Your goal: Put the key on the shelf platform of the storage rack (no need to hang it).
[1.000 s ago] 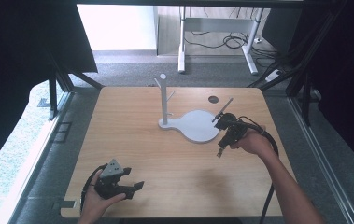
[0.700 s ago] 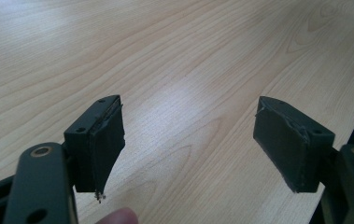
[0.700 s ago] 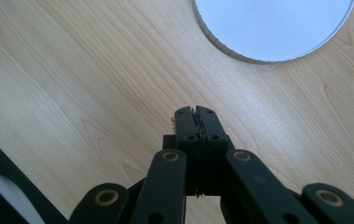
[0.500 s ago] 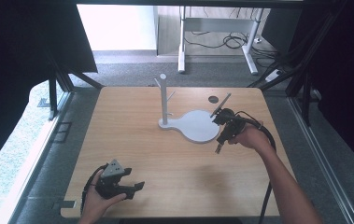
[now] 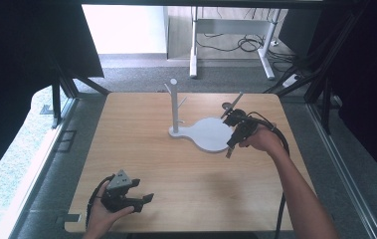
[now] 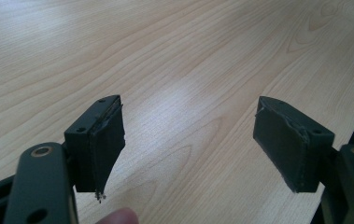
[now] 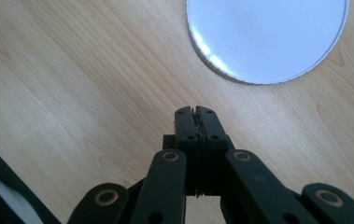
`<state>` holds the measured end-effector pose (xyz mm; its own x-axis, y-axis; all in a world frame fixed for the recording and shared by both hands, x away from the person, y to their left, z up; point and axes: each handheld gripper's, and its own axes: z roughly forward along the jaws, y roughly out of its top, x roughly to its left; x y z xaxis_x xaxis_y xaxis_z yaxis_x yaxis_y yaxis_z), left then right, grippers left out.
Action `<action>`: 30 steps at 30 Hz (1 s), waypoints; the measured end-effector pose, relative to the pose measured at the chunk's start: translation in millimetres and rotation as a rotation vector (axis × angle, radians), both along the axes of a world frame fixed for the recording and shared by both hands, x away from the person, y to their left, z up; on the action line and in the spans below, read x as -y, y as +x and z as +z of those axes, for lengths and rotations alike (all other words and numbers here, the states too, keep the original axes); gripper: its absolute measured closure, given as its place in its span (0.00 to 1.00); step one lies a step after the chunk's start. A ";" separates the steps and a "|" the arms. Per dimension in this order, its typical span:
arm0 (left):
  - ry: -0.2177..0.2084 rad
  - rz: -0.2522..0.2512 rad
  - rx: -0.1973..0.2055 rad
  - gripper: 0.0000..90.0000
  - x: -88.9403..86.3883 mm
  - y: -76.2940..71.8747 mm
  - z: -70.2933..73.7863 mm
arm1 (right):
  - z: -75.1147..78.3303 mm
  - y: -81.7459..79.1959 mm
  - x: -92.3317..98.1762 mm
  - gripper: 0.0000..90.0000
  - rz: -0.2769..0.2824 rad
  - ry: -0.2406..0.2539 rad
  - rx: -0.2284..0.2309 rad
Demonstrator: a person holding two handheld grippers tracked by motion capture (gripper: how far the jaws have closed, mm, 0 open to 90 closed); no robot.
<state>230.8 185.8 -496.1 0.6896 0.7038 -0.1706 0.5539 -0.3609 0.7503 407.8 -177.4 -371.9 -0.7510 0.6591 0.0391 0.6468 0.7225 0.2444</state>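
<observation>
High view: I see a light wooden table carrying a white stand made of a flat round base plate and an upright post with short pegs, placed toward the table's far middle. My right gripper, a black two-jaw tool with a trailing cable, hovers just beside the stand's round plate on its right-hand edge, gripped by my right hand. Its jaws point down and toward the near side. My left gripper, black with a grey three-cornered plate on top, sits well apart from the stand at the table's near left corner, held in my left hand.

Left gripper view shows the left gripper with its two padded black jaws spread wide, bare wood grain of the table between them and nothing held. A fingertip peeks in at the bottom edge.

Right gripper view shows the right gripper with its jaws pressed together, tip to tip, with nothing between them. They hang above the table, near the curved rim of the stand's white plate, which lies beyond the tips and apart from them.
</observation>
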 end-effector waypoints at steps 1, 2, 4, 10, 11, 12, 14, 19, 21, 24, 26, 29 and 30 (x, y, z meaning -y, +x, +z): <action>0.000 -0.001 0.000 0.28 -0.1 -0.1 0.3 | 0.8 1.0 -0.8 1.00 0.002 -0.005 -0.002; -0.001 -0.001 0.001 0.28 -0.3 -0.2 0.5 | 1.3 2.0 -2.1 1.00 -0.002 -0.006 0.001; -0.002 0.001 0.000 0.28 -1.0 0.1 0.4 | 2.6 3.6 -5.4 1.00 0.002 -0.007 -0.001; -0.002 0.003 0.002 0.28 -2.5 0.1 1.0 | 6.7 7.8 -11.6 1.00 0.019 -0.013 0.010; -0.003 0.003 0.002 0.28 -2.5 -0.1 1.3 | 7.2 8.5 -12.1 1.00 0.019 -0.010 0.011; -0.004 0.003 0.003 0.28 -2.6 -0.1 1.4 | 8.1 9.2 -12.7 1.00 0.016 -0.013 0.011; -0.003 0.003 0.004 0.28 -3.0 -0.2 1.8 | 9.0 10.6 -13.7 1.00 0.012 -0.011 0.013; -0.004 0.005 0.005 0.28 -3.7 -0.1 2.0 | 8.2 12.9 -17.2 1.00 0.020 -0.011 0.011; -0.004 0.006 0.004 0.28 -3.8 0.0 1.8 | 8.1 14.8 -18.8 1.00 0.018 -0.013 0.012; -0.005 0.006 0.004 0.28 -4.1 0.3 1.5 | 7.9 17.6 -21.1 1.00 0.012 -0.017 0.011; -0.007 0.007 0.004 0.28 -4.8 0.4 1.8 | 7.4 19.2 -23.4 1.00 0.011 -0.021 0.010; -0.008 0.010 0.004 0.28 -5.6 0.3 2.2 | 5.7 21.8 -25.4 1.00 0.012 -0.027 0.010; -0.008 0.010 0.005 0.28 -5.7 0.2 2.3 | 5.2 22.7 -26.0 1.00 0.008 -0.029 0.008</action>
<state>231.1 191.5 -493.7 0.6834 0.7092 -0.1730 0.5538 -0.3494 0.7558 430.4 -151.4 -366.7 -0.7563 0.6540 0.0137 0.6392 0.7344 0.2284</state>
